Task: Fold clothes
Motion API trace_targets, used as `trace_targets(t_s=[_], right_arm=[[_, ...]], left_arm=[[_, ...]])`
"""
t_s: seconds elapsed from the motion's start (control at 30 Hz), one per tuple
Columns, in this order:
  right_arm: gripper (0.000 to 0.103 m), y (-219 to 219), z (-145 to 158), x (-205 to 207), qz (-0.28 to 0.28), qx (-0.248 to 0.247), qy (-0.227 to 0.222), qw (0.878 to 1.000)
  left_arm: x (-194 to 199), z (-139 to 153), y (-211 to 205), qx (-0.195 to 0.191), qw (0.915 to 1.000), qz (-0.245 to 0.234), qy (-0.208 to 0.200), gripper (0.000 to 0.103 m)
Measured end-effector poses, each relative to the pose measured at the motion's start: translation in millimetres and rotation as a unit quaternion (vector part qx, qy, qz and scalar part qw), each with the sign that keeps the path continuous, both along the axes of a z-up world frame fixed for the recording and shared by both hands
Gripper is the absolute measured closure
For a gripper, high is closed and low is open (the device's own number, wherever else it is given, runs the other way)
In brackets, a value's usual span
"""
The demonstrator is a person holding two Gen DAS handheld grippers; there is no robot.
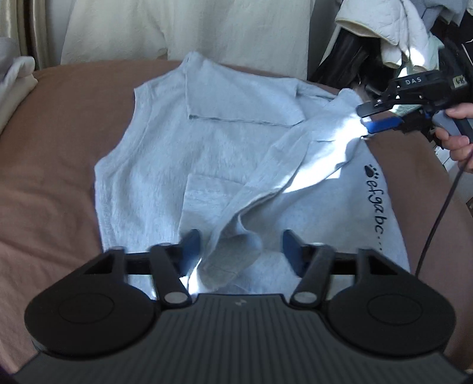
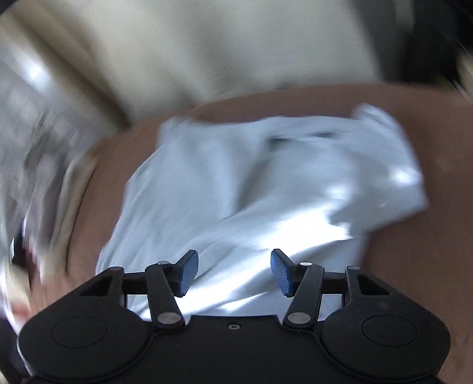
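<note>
While the light blue shirt is lying on the brown bed with its sleeves already folded inward, the left hand-held gripper and right hand-held gripper are standing open, leaving the final folds undone

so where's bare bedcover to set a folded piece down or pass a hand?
Free: brown bedcover left of the light blue shirt, up to the cream cloth. A narrower strip right of the printed hem. Crowded: far right, clothes pile and right gripper; left gripper straddles a shirt fold.
</note>
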State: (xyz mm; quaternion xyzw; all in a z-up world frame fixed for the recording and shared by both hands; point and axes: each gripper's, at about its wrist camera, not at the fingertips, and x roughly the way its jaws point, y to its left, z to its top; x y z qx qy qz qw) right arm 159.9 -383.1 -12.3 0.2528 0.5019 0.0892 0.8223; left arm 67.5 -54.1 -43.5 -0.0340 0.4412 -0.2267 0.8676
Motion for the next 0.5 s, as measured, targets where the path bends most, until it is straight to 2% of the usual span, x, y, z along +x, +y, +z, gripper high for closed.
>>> trace_targets(t_s=[0.07, 0.13, 0.2, 0.27, 0.33, 0.4, 0.5], right_arm=[[0.039, -30, -23, 2, -0.054, 0.030, 0.032, 0.998], [0.039, -51, -45, 0, -0.094, 0.024, 0.052, 0.994], [0.039, -67, -61, -3, -0.130, 0.046, 0.043, 0.990], [0.039, -80, -71, -9, -0.169, 0.098, -0.002, 0.981], [0.032, -90, -77, -18, -0.218, 0.139, -0.066, 0.964], [0.032, -93, -85, -26, -0.250, 0.136, -0.091, 0.954], [0.034, -91, -99, -31, -0.246, 0.150, -0.126, 0.949]], left_arm=[[5, -1, -1, -0.005, 1.0000, 0.006, 0.003, 0.065], [7, -3, -5, 0.007, 0.9999, 0.009, 0.002, 0.069], [10, -9, -7, 0.017, 0.9997, 0.011, 0.012, 0.070], [13, -16, -8, 0.024, 0.9993, 0.012, 0.025, 0.070], [18, -21, -8, 0.026, 0.9991, 0.012, 0.032, 0.069], [25, -24, -8, 0.024, 0.9987, 0.014, 0.044, 0.069], [29, -23, -11, 0.019, 0.9984, 0.024, 0.047, 0.071]])
